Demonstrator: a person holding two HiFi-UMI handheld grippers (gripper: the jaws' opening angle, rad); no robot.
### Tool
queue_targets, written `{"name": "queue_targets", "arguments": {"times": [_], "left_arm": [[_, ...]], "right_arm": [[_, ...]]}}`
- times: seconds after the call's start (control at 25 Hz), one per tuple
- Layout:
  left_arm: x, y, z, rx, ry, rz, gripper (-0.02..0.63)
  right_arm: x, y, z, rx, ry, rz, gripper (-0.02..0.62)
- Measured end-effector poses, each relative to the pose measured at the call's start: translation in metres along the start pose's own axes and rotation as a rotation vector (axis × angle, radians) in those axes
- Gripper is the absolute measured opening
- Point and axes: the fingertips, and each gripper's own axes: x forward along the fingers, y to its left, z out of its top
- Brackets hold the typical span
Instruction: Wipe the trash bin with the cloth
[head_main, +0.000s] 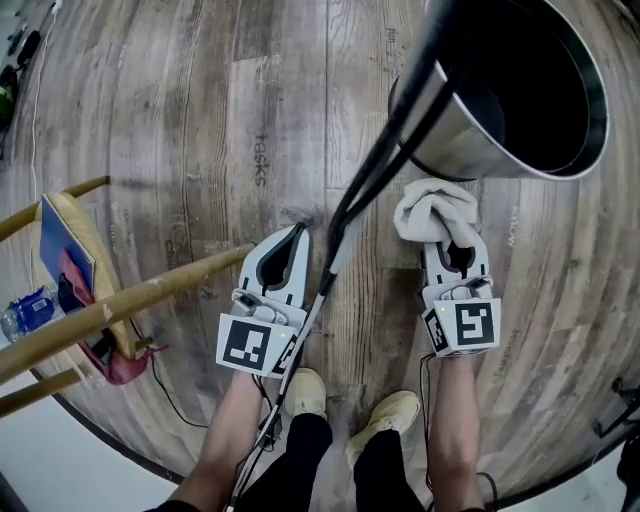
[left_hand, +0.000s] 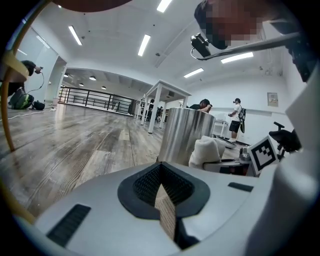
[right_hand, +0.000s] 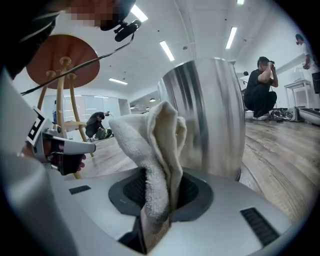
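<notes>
Cloth (head_main: 432, 208) pinched by right gripper (right_hand: 156, 202) beside trash bin (head_main: 470, 150); left gripper (head_main: 298, 232) fingers together; stool (head_main: 150, 290) nearby

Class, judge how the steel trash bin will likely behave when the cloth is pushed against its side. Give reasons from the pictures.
The trash bin looks thin-walled, so it is probably light and may slide on the smooth wooden floor. Its tall, upright shape suggests a high push could tip it. The polished wall probably feels slippery under the cloth.
</notes>
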Motion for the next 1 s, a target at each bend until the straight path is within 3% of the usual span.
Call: {"name": "queue_targets", "arguments": {"times": [0.16, 0.48, 1.0], "left_arm": [[-0.02, -0.018, 0.022, 0.03, -0.008, -0.005, -0.005], [-0.078, -0.067, 0.112, 0.052, -0.053, -0.02, -0.005], [-0.174, -0.153, 0.299, 0.073, -0.051, -0.029, -0.005]], "right_arm": [[-0.038, 0.011, 0.02, 0.013, -0.013, -0.005, 0.094], [-0.129, 0.053, 0.099, 0.048, -0.044, -0.016, 0.094], [-0.27, 0.076, 0.312, 0.121, -0.131, -0.103, 0.094]]}}
